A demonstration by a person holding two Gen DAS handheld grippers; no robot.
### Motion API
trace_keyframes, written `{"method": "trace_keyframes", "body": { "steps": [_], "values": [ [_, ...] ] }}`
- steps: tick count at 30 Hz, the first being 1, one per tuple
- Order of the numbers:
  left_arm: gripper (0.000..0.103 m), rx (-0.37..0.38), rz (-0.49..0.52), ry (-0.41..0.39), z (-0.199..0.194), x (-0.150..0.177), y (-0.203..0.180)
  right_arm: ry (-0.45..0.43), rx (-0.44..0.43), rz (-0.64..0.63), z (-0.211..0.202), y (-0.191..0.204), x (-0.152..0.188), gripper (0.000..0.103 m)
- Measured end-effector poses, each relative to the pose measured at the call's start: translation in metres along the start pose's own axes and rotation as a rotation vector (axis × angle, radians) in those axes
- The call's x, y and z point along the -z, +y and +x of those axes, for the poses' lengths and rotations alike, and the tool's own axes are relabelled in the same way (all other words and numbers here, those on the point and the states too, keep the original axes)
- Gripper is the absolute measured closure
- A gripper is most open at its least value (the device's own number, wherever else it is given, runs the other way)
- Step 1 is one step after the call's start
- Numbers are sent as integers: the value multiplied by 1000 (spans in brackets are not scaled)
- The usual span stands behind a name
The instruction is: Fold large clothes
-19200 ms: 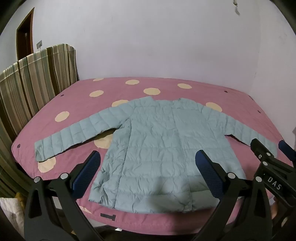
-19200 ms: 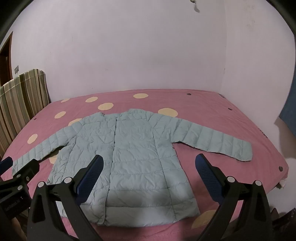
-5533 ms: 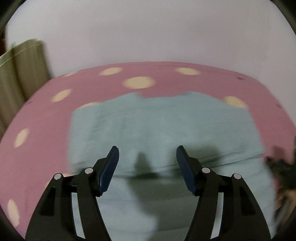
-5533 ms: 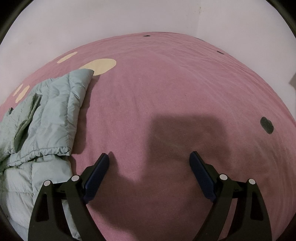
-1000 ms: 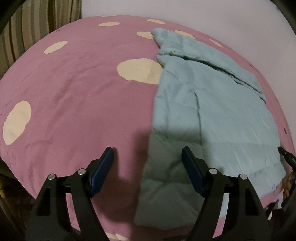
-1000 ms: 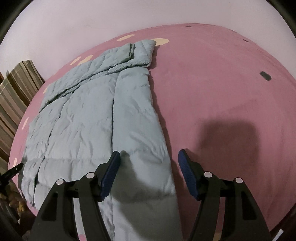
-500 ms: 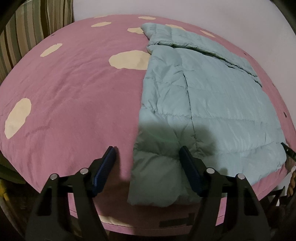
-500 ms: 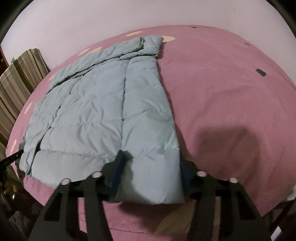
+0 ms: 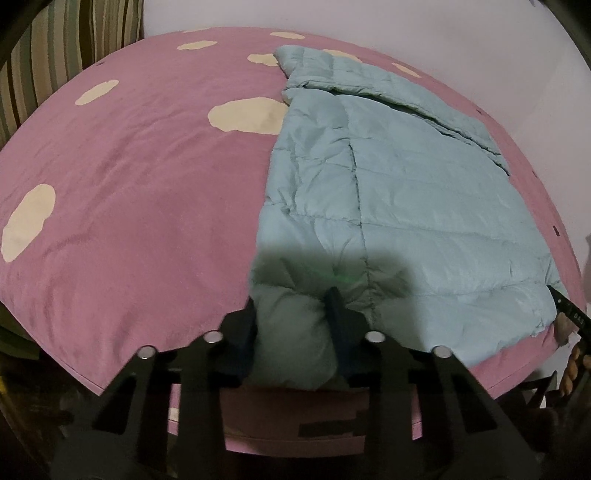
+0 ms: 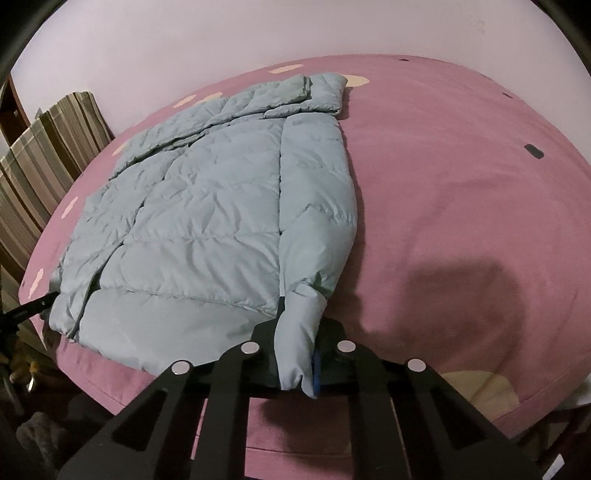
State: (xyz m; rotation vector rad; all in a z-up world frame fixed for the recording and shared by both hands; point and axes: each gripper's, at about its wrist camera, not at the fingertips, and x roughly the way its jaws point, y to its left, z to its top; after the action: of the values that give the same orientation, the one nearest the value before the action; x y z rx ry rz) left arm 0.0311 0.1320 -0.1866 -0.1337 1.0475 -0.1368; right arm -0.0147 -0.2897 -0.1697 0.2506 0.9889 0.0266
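A pale blue padded jacket [image 9: 388, 192] is lying on a pink bedspread [image 9: 129, 206] dotted with cream spots, its sleeves folded in across the top so it is forming a rough rectangle. In the left wrist view it is filling the right half of the frame, with its hem running along the near edge of the bed at the lower right.

The left gripper [image 9: 293, 325] is sitting at the bottom centre of that view. Its jaws are closing, and a puffy lower corner of the jacket is bulging between the 2 fingers [image 9: 338, 317], with both pads pressing into the padding.

In the right wrist view the jacket is lying in the left and centre of the frame, with bare bedspread [image 10: 461, 192] stretching away to the right. The right gripper [image 10: 297, 350] is at the bottom centre, its jaws drawn nearly together and pinching the other lower corner of the jacket [image 10: 207, 206]; a narrow flap of fabric is squeezed between the fingers and is hanging down over the gripper body.

A striped cloth [image 10: 44, 155] is standing at the left edge of the right wrist view, beyond the bed, and is also showing at the upper left of the left wrist view. A plain pale wall [image 10: 258, 33] is filling the top of both views. At the far right edge of the left wrist view, the tip of the other gripper is touching the jacket's hem.
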Motion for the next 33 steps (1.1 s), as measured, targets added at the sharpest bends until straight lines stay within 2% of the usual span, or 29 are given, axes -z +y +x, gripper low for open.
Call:
{"method": "trace_keyframes", "body": {
  "steps": [2,7,14,19,25,29,33],
  "values": [
    [83,9,3,2,0,1,-2,-2,-5,4,-1,0,0,95],
    [94,12,-1,-24,-9,-3,-8,-16,-32,24,-8,-1,-1,97],
    [97,28,-1,-138,-42,-32,-14,-77,-99,56,-30,-2,-22,97],
    [97,15,25,-185,-42,-72,-22,-125,-144,52,-34,5,-62,98],
    [98,-12,10,-201,-9,-136,-25,-147,-149,56,-4,14,-125,98],
    [98,-35,-15,-150,33,-170,-19,-109,-158,114,40,8,-163,98],
    [98,-47,-37,-91,76,-189,-9,-32,-151,173,90,-3,-185,98]
  ]
}}
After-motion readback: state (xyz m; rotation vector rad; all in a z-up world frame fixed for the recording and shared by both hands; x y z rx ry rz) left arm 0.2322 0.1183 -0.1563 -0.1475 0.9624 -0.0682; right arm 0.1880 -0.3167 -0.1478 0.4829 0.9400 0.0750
